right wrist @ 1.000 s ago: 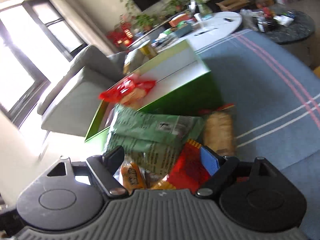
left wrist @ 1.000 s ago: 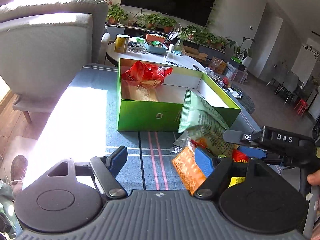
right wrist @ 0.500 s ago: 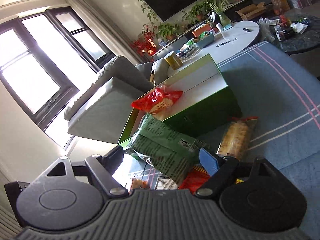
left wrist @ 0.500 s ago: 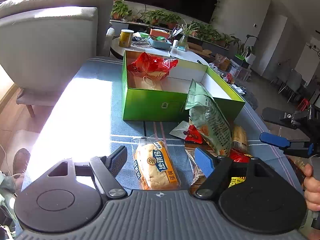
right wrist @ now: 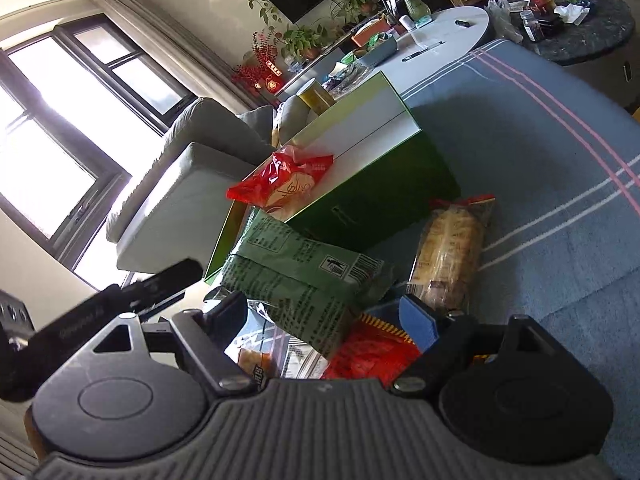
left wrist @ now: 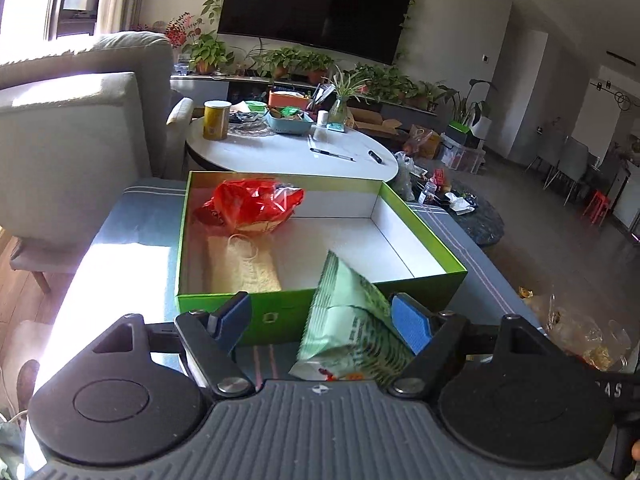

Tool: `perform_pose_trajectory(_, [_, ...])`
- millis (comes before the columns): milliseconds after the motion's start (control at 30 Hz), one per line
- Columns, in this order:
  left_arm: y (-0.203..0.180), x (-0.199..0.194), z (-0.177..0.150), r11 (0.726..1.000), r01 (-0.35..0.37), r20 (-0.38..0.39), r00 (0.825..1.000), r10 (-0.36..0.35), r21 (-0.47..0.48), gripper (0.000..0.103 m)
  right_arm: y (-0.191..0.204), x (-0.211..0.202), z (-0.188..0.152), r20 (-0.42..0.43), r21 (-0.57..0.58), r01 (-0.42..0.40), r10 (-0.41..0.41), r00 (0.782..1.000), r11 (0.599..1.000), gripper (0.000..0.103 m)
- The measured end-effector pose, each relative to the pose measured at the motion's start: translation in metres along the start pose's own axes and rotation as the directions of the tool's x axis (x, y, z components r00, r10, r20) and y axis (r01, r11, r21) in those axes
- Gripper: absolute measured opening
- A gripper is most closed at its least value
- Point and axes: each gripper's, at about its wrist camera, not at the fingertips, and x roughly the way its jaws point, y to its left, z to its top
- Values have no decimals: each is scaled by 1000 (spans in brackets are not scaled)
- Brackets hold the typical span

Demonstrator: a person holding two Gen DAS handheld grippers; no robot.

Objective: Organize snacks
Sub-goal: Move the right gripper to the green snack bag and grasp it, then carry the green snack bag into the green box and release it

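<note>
An open green box (left wrist: pixel 288 304) stands on the blue striped cloth, with a red bag (left wrist: pixel 252 204) and a pale bread pack (left wrist: pixel 244 264) inside. A green snack bag (left wrist: pixel 352 320) stands tilted against the box front. My left gripper (left wrist: pixel 322 318) is around it with jaws opening. The bag is by the right pad (left wrist: pixel 412 324) and apart from the left one. In the right wrist view the green bag (right wrist: pixel 304 268) lies on a pile just ahead of my open right gripper (right wrist: pixel 322 316). That pile holds a bread loaf (right wrist: pixel 448 252), a red packet (right wrist: pixel 372 352) and an orange packet (right wrist: pixel 252 360).
A grey armchair (left wrist: pixel 72 140) stands left of the cloth. Behind the box is a white oval table (left wrist: pixel 288 156) with a yellow can (left wrist: pixel 216 120). Clear bags (left wrist: pixel 568 328) lie off the right edge. The left tool's black housing (right wrist: pixel 112 308) shows at the left.
The left gripper has moved forward and up toward the box, so the green bag now sits between its fingers and the bread packet has dropped out of view. The right view has barely shifted.
</note>
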Motion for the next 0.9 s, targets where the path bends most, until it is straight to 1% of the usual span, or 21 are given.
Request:
perform_pose_trajectory(133, [-12,26,1,999,-21,-59,998,24,41,75,-2,2,-2,-5,5,9,-9,1000,1000,77])
perform_pose_trajectory(167, [-13,30,-1,999,-17,-76,997,21,48,73,-2,1,-3,-7,7,6,-6,1000,1000,77])
perform_pose_trajectory(200, [-13,34,-5,999,-9,-100,995,14,51,64,-3,2,-3,-9,9,2,-2,1000,1000,77])
perform_pose_trajectory(233, [-10,35,-8,999,3,-109,994,1,39,58,-4,2,-3,-9,10,0,0,1000,1000,77])
perform_pose_trajectory(267, [-6,34,-12,1000,21,-105,994,-20,6,54,-5,1,-3,-8,11,0,0,1000,1000,77])
perform_pose_trajectory(333, [2,28,-17,999,13,-102,995,-17,-40,53,-7,1,-2,-3,19,7,-7,1000,1000,77])
perform_pose_trajectory(467, [9,5,-33,1000,-10,-79,997,10,-2,49,-11,-2,-2,4,39,3,-4,1000,999,77])
perform_pose_trajectory(500, [12,-1,-37,1000,-10,-80,997,10,-10,49,-11,-3,-2,8,43,-2,2,1000,999,77])
perform_pose_trajectory(600, [27,-11,-48,997,5,-98,995,-13,-81,49,-6,-2,-1,12,53,-27,26,1000,998,77])
perform_pose_trajectory(667, [35,-12,-52,993,6,-108,994,-19,-120,49,0,3,-2,0,50,-38,38,999,998,77])
perform_pose_trajectory(833, [42,-11,-57,990,11,-104,994,-26,-144,50,19,23,-3,-50,12,-37,38,998,999,77])
perform_pose_trajectory(900, [43,-10,-57,989,15,-104,994,-31,-145,51,23,31,-3,-66,-3,-22,22,998,1000,77])
